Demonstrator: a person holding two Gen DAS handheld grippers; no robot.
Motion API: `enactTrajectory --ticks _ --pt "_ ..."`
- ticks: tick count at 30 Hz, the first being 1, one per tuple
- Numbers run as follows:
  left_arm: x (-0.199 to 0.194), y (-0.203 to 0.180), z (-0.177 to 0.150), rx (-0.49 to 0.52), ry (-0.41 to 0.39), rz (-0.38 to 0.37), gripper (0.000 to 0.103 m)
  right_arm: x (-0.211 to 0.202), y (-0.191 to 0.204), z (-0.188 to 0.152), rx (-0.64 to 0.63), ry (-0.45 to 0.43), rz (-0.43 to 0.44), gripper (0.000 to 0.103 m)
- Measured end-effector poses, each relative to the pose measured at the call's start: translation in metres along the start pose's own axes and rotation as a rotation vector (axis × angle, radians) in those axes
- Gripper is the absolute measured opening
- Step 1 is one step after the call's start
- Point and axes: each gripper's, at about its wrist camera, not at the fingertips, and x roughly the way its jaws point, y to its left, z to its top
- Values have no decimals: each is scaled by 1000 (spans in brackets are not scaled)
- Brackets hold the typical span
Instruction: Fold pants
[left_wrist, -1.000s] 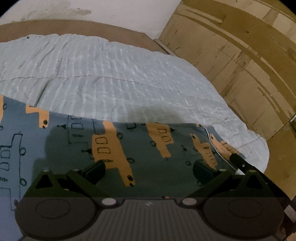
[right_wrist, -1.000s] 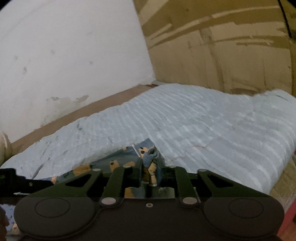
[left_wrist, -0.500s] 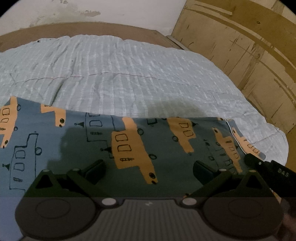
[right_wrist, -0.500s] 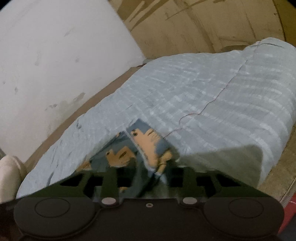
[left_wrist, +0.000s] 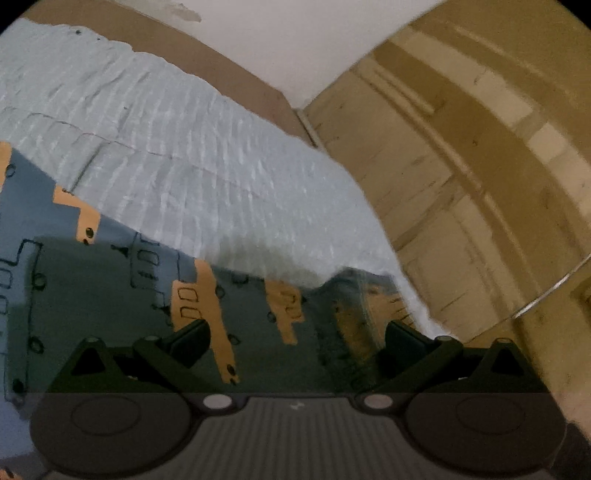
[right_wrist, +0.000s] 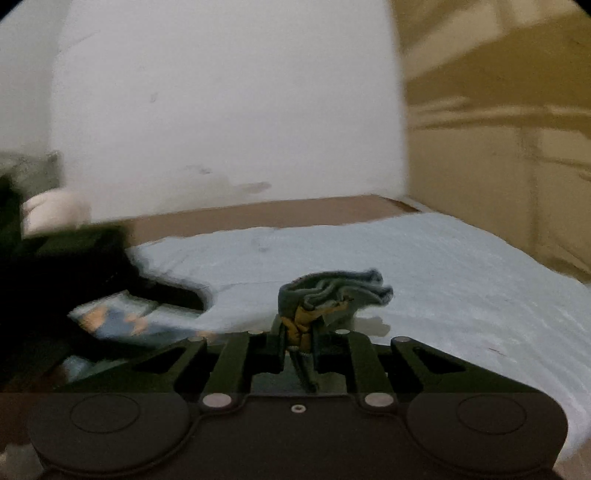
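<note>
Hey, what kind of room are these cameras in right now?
Probably a bedroom: a bed with a light blue quilt, a white wall behind it, and wooden panelling alongside.

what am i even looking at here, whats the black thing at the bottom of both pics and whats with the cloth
The black shape is a handheld two-finger gripper; a person holds one in each hand, each carrying a camera that looks forward along its fingers. One picture is from the left gripper, whose fingers stand wide apart above blue pants printed with orange vehicles. The pants lie on a pale blue quilt covering a bed. The other picture is from the right gripper, whose fingers are shut on a bunched edge of the pants.
</note>
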Motion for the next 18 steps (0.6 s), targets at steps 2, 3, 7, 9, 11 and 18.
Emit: enactTrajectory --ticks 2,3,7,9,11,18 --pt "-5 4 0 -10 -20 9 102 1 14 -6 -38 23 40 14" --pt "-7 7 0 -11 -23 23 102 4 20 -11 -54 43 52 14" --pt "-5 17 -4 -25 -4 89 102 22 28 -35 -31 164 82 14" --pt "-2 20 -7 -24 11 110 102 26 24 -41 3 178 83 14" --pt "2 19 -11 -16 24 115 102 26 18 -42 42 175 92 14" --pt "15 11 -14 3 48 83 101 33 -7 -46 304 179 163 15"
